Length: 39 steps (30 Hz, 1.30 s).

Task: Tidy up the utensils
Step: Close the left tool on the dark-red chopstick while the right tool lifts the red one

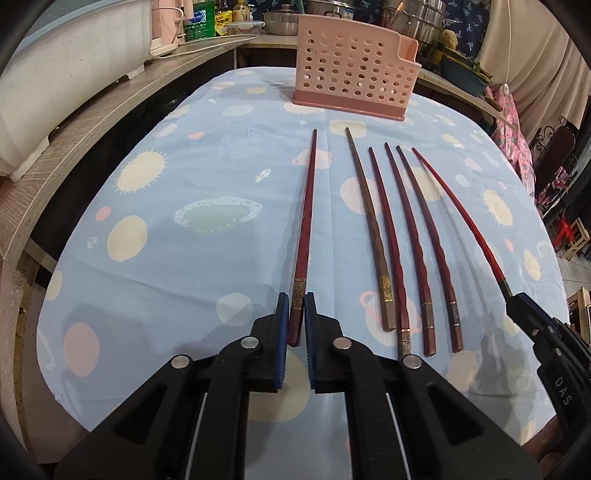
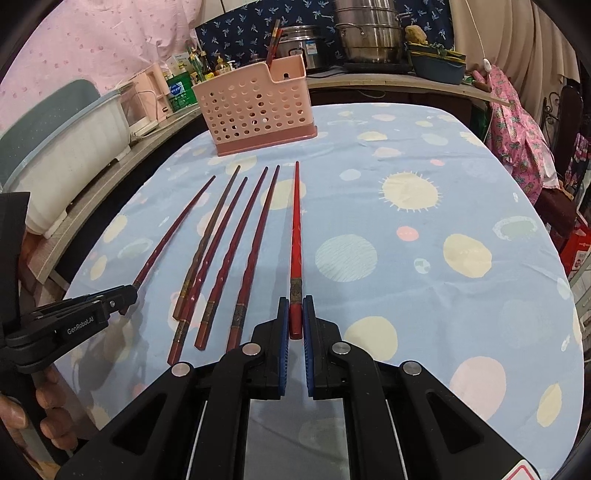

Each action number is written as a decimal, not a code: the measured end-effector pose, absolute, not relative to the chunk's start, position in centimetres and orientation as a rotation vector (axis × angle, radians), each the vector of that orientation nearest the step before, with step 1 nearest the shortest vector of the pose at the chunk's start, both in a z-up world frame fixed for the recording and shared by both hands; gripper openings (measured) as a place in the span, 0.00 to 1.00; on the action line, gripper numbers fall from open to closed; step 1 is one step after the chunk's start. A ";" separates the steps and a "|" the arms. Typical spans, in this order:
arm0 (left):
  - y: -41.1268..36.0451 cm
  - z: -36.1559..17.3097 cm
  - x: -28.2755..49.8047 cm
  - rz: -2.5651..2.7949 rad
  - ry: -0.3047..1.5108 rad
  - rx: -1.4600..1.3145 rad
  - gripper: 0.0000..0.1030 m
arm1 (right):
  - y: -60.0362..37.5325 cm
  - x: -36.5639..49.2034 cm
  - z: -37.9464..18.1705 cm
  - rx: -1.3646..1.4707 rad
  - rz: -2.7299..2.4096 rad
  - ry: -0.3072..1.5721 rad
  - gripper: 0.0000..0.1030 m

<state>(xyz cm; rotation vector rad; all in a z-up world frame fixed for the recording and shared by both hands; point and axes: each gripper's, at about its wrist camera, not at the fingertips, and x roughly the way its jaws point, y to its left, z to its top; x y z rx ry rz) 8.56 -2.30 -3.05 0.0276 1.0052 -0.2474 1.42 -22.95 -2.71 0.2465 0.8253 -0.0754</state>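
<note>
Several chopsticks lie side by side on the blue patterned tablecloth (image 1: 155,258). My left gripper (image 1: 296,301) is shut on the handle end of the leftmost dark red chopstick (image 1: 306,206); it shows at the left in the right wrist view (image 2: 127,295). My right gripper (image 2: 295,304) is shut on the handle end of the bright red chopstick (image 2: 295,221), the rightmost one; it shows at the right in the left wrist view (image 1: 517,301). Between them lie several dark red and brown chopsticks (image 1: 391,236). A pink perforated utensil basket (image 1: 351,70) stands upright at the table's far end, with chopsticks in its small compartment (image 2: 275,40).
A wooden shelf (image 1: 92,122) with a white tub (image 1: 66,66) runs along the left of the table. Steel pots (image 2: 369,33), bottles and a blue basin (image 2: 437,64) stand on the counter behind. Pink cloth hangs at the right (image 2: 517,122). A hand (image 2: 33,413) holds the left gripper.
</note>
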 end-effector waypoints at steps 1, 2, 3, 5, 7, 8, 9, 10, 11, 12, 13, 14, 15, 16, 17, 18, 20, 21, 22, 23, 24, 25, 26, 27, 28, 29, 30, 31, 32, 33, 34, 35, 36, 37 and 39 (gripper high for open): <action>-2.1 -2.6 8.5 -0.250 0.999 0.020 0.07 | -23.1 1.3 -2.1 0.249 -0.075 0.814 0.06; -1.9 -2.1 8.4 -0.249 0.989 0.015 0.06 | -23.2 1.2 -1.6 0.251 -0.075 0.802 0.06; -1.8 -1.6 8.3 -0.249 0.980 0.011 0.05 | -23.3 1.2 -1.1 0.252 -0.075 0.792 0.06; -1.4 -0.5 8.3 -0.253 0.959 -0.004 0.04 | -23.5 1.0 0.1 0.254 -0.075 0.767 0.06; -1.2 0.5 8.3 -0.259 0.940 -0.017 0.03 | -23.8 0.9 1.3 0.255 -0.075 0.740 0.06; -1.1 0.9 8.2 -0.260 0.931 -0.020 0.03 | -24.0 0.9 2.0 0.256 -0.076 0.722 0.06; -1.1 1.3 8.3 -0.263 0.922 -0.022 0.03 | -24.1 0.9 2.5 0.257 -0.077 0.711 0.06; -1.1 1.4 8.3 -0.267 0.920 -0.024 0.04 | -24.3 0.9 3.0 0.258 -0.078 0.699 0.06; -1.1 1.3 8.4 -0.269 0.924 -0.022 0.04 | -24.4 0.9 3.5 0.258 -0.078 0.687 0.06; -1.1 1.1 8.4 -0.274 0.929 -0.023 0.04 | -24.4 0.9 3.7 0.258 -0.079 0.681 0.06; -1.2 0.7 8.4 -0.280 0.936 -0.022 0.05 | -24.5 1.0 3.8 0.258 -0.079 0.678 0.06; -1.2 0.1 8.5 -0.278 0.945 -0.022 0.07 | -24.5 1.0 3.8 0.257 -0.079 0.677 0.06; -1.3 -0.5 8.5 -0.279 0.953 -0.023 0.13 | -24.5 1.0 3.7 0.259 -0.079 0.681 0.06; -1.3 -1.2 8.6 -0.278 0.963 -0.022 0.21 | -24.6 1.1 3.7 0.262 -0.078 0.686 0.06; -1.4 -1.8 8.7 -0.275 0.971 -0.018 0.22 | -24.5 1.0 3.6 0.264 -0.077 0.690 0.06; -1.5 -2.4 8.8 -0.277 0.978 -0.013 0.26 | -24.5 1.0 3.5 0.267 -0.075 0.696 0.06; -1.5 -3.4 8.9 -0.281 0.997 -0.015 0.27 | -24.4 1.0 3.2 0.267 -0.073 0.702 0.06; -1.4 -3.8 9.1 -0.292 1.009 -0.025 0.28 | -24.3 0.9 3.1 0.266 -0.072 0.704 0.06; -1.4 -4.1 9.1 -0.292 1.018 -0.034 0.28 | -24.4 1.0 3.1 0.267 -0.071 0.705 0.06; -1.3 -4.5 9.2 -0.295 1.025 -0.043 0.28 | -24.4 1.0 3.1 0.268 -0.072 0.706 0.06; -1.2 -4.8 9.3 -0.297 1.034 -0.052 0.27 | -24.4 0.9 3.0 0.269 -0.072 0.706 0.06; -1.1 -4.9 9.4 -0.297 1.037 -0.056 0.27 | -24.4 0.9 2.9 0.270 -0.072 0.706 0.06; -1.1 -4.9 9.3 -0.298 1.029 -0.053 0.26 | -24.4 0.9 2.9 0.271 -0.073 0.707 0.06; -1.1 -5.0 9.4 -0.304 1.032 -0.052 0.16 | -24.4 0.9 2.8 0.272 -0.073 0.707 0.06; -1.1 -5.1 9.4 -0.304 1.034 -0.049 0.08 | -24.4 0.9 2.8 0.272 -0.072 0.708 0.06; -1.0 -5.1 9.5 -0.307 1.033 -0.049 0.08 | -24.4 0.9 2.7 0.272 -0.072 0.709 0.06; -1.0 -5.1 9.5 -0.312 1.034 -0.050 0.07 | -24.4 0.9 2.6 0.272 -0.072 0.711 0.06; -0.9 -5.0 9.4 -0.316 1.034 -0.050 0.07 | -24.4 0.9 2.5 0.273 -0.072 0.713 0.06; -0.9 -4.9 9.4 -0.318 1.034 -0.048 0.07 | -24.3 0.9 2.5 0.273 -0.072 0.715 0.06; -0.9 -4.7 9.3 -0.319 1.031 -0.047 0.07 | -24.3 0.9 2.5 0.273 -0.071 0.715 0.06; -0.8 -4.4 9.3 -0.318 1.025 -0.050 0.07 | -24.3 0.9 2.6 0.272 -0.071 0.714 0.06; -0.7 -4.0 9.2 -0.319 1.018 -0.055 0.07 | -24.3 0.9 2.7 0.270 -0.071 0.712 0.06; -0.5 -3.4 9.2 -0.319 1.007 -0.062 0.07 | -24.3 0.8 2.9 0.269 -0.071 0.708 0.06; -0.3 -2.8 9.2 -0.320 0.996 -0.068 0.07 | -24.3 0.8 3.1 0.270 -0.070 0.702 0.06; 0.2 -0.8 9.3 -0.322 0.959 -0.084 0.07 | -24.4 0.8 3.8 0.269 -0.068 0.688 0.06</action>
